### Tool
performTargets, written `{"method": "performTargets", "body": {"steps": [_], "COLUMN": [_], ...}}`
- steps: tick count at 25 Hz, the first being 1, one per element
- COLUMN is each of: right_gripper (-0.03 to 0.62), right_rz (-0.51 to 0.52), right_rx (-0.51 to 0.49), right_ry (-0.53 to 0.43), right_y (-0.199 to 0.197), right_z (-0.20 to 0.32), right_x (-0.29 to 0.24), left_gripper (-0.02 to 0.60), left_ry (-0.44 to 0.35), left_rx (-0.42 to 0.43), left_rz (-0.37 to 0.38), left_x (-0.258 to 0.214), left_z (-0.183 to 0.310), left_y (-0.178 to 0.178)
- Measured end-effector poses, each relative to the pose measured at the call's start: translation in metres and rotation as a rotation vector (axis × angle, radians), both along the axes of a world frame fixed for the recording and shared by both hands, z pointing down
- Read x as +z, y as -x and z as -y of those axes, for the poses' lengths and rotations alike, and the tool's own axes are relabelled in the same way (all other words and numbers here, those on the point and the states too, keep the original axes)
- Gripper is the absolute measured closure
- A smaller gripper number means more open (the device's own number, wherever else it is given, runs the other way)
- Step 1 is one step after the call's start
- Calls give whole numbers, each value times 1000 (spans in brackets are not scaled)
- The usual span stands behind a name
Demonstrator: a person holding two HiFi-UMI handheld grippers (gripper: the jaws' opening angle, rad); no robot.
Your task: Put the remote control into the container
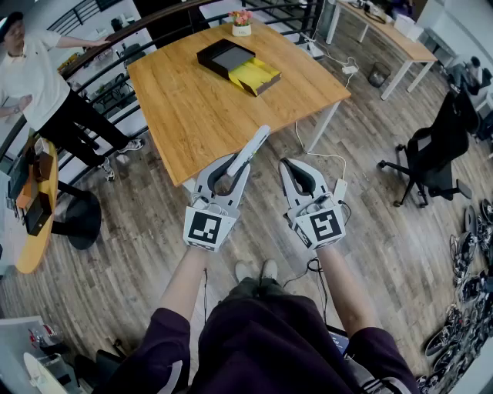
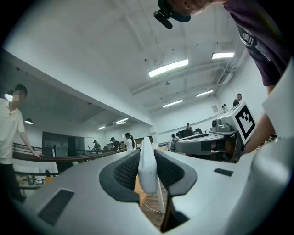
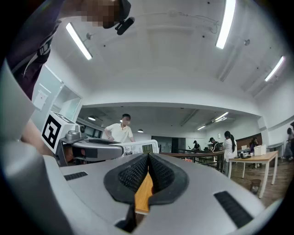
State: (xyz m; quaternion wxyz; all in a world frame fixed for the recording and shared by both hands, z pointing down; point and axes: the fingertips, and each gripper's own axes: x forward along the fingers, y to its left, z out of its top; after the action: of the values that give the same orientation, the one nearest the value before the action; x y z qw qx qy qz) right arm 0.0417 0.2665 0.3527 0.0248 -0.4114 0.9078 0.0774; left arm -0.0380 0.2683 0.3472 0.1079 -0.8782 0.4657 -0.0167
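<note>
My left gripper (image 1: 233,164) is shut on a long white remote control (image 1: 251,148), which sticks out past the jaws toward the wooden table (image 1: 200,115). In the left gripper view the remote control (image 2: 148,167) stands edge-on between the black pads. My right gripper (image 1: 288,163) hangs beside it to the right, shut with nothing in it; in its own view the pads (image 3: 158,172) meet at the tip. The container (image 1: 258,75), a black tray with a yellow part, lies on the table's far side. Both grippers hover over the floor, short of the table's near edge.
A small flower pot (image 1: 241,23) stands at the table's far edge. A person in a white shirt (image 1: 35,77) stands at the left by a railing. A black office chair (image 1: 439,146) is at the right, a second table (image 1: 385,31) beyond it. Cables trail on the wood floor.
</note>
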Motion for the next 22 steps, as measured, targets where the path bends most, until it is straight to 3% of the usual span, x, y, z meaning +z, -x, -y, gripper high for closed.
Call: {"method": "performTargets", "body": {"steps": [12, 22], "right_gripper": [574, 574], "right_rz": [37, 39], "right_rx": [22, 12], "right_ry": [41, 81], "right_y": [20, 9], "right_z": [24, 92], "right_x": [-2, 15], "left_gripper": [474, 474], "left_ry": [54, 75], "left_rx": [9, 1], "left_rz": [-3, 7], "left_x": [3, 18], "left_z": [26, 91], "left_y": [23, 5]}}
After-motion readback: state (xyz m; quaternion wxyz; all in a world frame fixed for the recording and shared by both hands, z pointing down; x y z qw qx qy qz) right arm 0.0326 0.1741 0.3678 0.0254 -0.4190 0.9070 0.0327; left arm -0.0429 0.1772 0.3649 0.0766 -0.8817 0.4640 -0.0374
